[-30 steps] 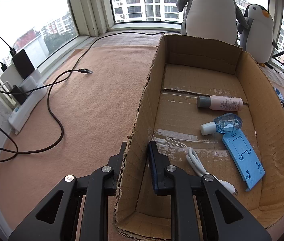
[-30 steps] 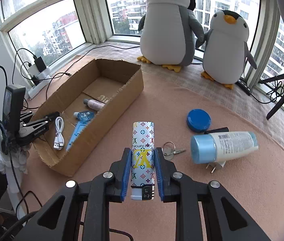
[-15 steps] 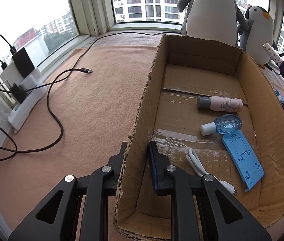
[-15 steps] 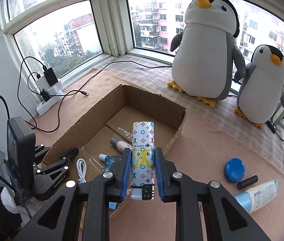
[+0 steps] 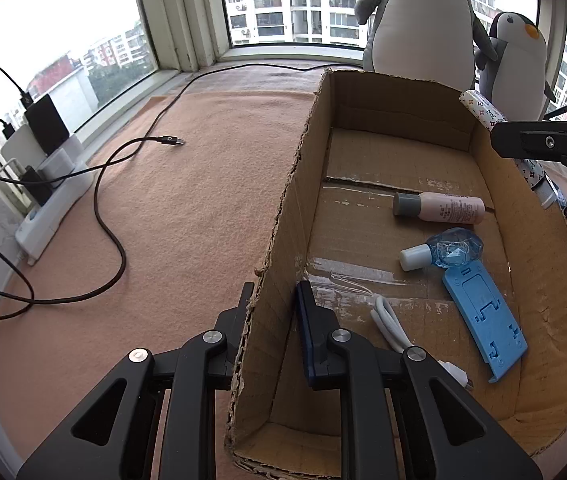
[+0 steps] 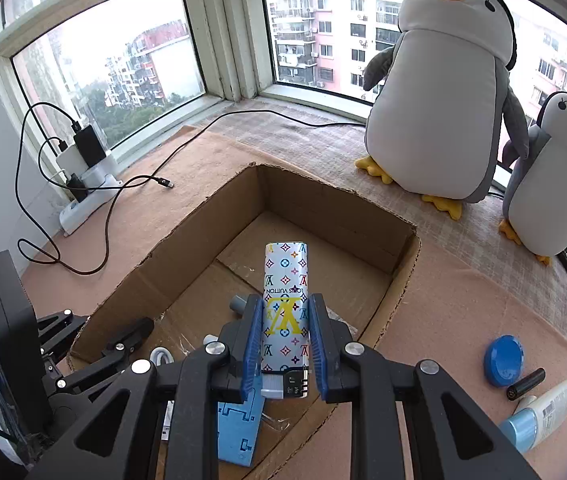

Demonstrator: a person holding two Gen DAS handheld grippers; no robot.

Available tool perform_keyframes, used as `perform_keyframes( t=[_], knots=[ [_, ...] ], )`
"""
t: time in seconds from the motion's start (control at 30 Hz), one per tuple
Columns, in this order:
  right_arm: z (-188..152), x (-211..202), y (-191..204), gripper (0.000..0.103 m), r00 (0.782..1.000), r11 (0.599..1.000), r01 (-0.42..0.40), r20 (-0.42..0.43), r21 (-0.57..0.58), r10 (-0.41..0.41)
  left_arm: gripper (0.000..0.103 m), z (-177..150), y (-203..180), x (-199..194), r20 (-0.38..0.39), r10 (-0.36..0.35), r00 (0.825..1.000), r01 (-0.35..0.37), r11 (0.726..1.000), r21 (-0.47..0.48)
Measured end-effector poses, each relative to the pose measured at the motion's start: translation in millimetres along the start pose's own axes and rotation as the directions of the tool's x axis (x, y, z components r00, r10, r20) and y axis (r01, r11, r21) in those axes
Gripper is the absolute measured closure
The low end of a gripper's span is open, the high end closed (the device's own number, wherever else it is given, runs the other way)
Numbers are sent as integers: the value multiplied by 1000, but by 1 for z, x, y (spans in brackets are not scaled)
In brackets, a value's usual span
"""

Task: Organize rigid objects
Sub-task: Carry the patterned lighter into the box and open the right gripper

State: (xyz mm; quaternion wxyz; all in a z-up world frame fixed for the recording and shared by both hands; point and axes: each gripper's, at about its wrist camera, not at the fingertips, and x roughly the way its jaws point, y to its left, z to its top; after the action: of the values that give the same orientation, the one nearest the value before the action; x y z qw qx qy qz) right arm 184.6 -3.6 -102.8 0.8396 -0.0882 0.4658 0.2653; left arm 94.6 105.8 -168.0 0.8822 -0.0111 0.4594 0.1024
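My right gripper (image 6: 285, 320) is shut on a white patterned lighter (image 6: 285, 280), which it holds lengthwise above the open cardboard box (image 6: 331, 216). From the left wrist view, that lighter (image 5: 479, 106) hangs over the box's far right rim. My left gripper (image 5: 275, 294) is shut on the box's left wall (image 5: 283, 220), one finger outside and one inside. On the box floor lie a pink bottle with a grey cap (image 5: 443, 208), a small blue bottle (image 5: 447, 250), a blue phone stand (image 5: 483, 320) and a white cable (image 5: 391, 324).
Two plush penguins (image 6: 435, 92) stand by the window behind the box. To its right on the mat lie a blue lid (image 6: 503, 360), a black cylinder (image 6: 525, 382) and a lotion tube (image 6: 543, 412). A power strip (image 5: 51, 204) and black cables (image 5: 115, 240) lie at the left.
My right gripper has carried the lighter leftward, from above the mat near the loose items to above the box. The left gripper still clamps the box wall in the same place.
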Motion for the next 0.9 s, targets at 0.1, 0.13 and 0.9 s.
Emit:
perform_keyframes(
  t=[0.1,0.13,0.9],
  knots=[
    [1,2,2,82,1000,1000,-1,-2,-1,1,86,0,0,0,0,0,1000,0,1000,1],
    [1,3,3,82,1000,1000,-7,-4,-4,7,86,0,0,0,0,0,1000,0,1000,1],
    [-6,-9,-2,43,999,1000,13,32,4,-13,86,0,1,0,0,0,1000,0,1000,-1]
  ],
)
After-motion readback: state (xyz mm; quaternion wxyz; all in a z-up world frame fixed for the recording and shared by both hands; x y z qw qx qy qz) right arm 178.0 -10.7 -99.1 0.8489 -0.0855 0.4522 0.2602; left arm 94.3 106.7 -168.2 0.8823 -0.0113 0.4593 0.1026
